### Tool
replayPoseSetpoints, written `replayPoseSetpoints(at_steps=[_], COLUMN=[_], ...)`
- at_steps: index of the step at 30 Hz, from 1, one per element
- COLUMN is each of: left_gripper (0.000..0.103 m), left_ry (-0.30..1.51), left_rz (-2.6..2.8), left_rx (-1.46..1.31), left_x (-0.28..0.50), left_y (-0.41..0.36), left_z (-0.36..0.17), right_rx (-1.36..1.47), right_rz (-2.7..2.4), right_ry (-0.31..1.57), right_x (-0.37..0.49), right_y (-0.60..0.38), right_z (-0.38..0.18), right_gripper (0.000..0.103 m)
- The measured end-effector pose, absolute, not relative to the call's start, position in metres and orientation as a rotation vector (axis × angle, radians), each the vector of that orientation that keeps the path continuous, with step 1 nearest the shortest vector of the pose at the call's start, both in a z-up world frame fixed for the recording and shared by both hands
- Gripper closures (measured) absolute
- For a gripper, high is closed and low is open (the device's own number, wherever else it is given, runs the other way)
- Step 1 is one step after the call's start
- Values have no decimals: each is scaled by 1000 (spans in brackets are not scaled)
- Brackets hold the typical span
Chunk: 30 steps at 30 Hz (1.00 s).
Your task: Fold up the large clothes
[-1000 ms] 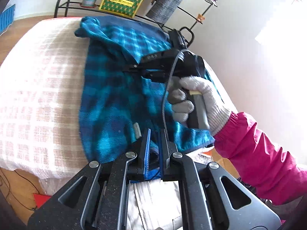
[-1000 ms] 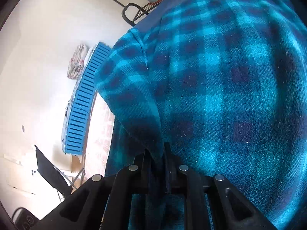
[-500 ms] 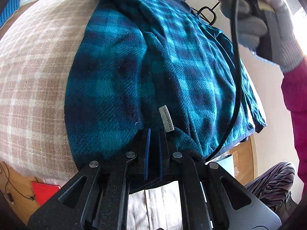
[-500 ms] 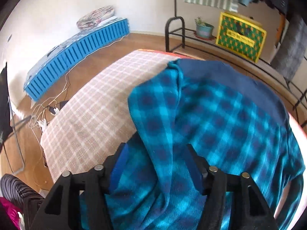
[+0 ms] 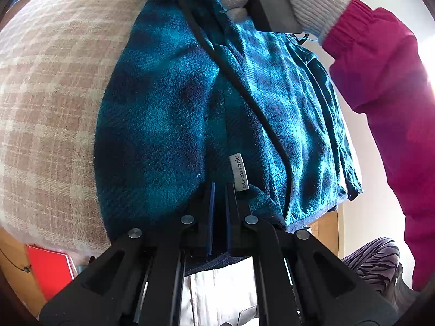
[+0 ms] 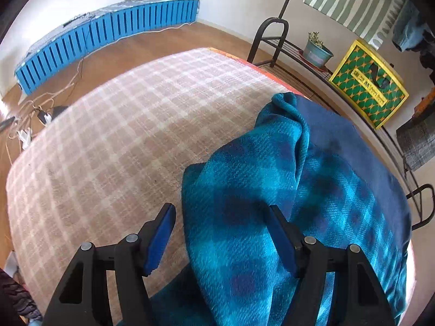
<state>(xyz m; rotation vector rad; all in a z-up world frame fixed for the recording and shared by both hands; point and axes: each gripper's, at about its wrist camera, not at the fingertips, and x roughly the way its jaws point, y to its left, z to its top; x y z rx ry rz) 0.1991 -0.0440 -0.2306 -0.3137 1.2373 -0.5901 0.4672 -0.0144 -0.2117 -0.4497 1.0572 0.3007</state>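
A teal and navy checked fleece garment lies folded lengthwise on a table under a beige checked cloth. My left gripper is shut on the garment's near hem, just beside a grey label. In the right wrist view my right gripper stands open over the fleece. A raised fold lies between its blue pads without being pressed. The person's white-gloved hand and pink sleeve hold that right gripper at the top of the left wrist view, its black cable trailing across the cloth.
The beige checked cloth stretches bare to the left of the garment. Beyond the table stand a black metal rack with a plant pot, a yellow-green box and a blue slatted panel. A red item lies below the near edge.
My right gripper let go of the fleece fold, opened wide and swung back over the garment's left edge. My left gripper sank lower, still gripping the hem.
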Motion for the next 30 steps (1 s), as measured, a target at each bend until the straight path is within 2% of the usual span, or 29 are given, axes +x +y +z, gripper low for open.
replayPoseSetpoints(at_steps=[2,4,5,7,9,13,18,21,27,29,30], left_gripper=[99,99,99,99,99,99,99,99,99,99,99], left_ry=[1241,1240,1238,1234,1233,1236,1236,1237,1234,1235,1236], left_rz=[-591,-590,-590,-590,-590,-586,-585,-582,-583,-585,-585], left_rx=[-314,-301,-293,-284,-280,-285,-281,-279,-271,-272,-274], left_x=[200,201,202,202,201,200,201,201,202,201,202], left_y=[-42,-43,-44,-44,-46,-52,-52,-56,-58,-58,-57], left_z=[-230,-230,-229,-228,-229,-231,-231,-232,-229,-230,-230], right_rx=[-519,-508,-467,-317,-99,396,847,890,945,860,806], right_rz=[240,211,214,251,274,285,238,196,166,88,41], right_ry=[1068,1100,1106,1101,1090,1009,966,983,978,990,997], right_x=[476,485,488,494,503,498,475,469,464,461,460], right_y=[-8,-13,-20,-42,-77,-178,-272,-280,-281,-279,-281], right_z=[-223,-228,-226,-214,-200,-196,-244,-262,-260,-247,-240], right_gripper=[38,69,71,87,93,94,95,95,94,80,65])
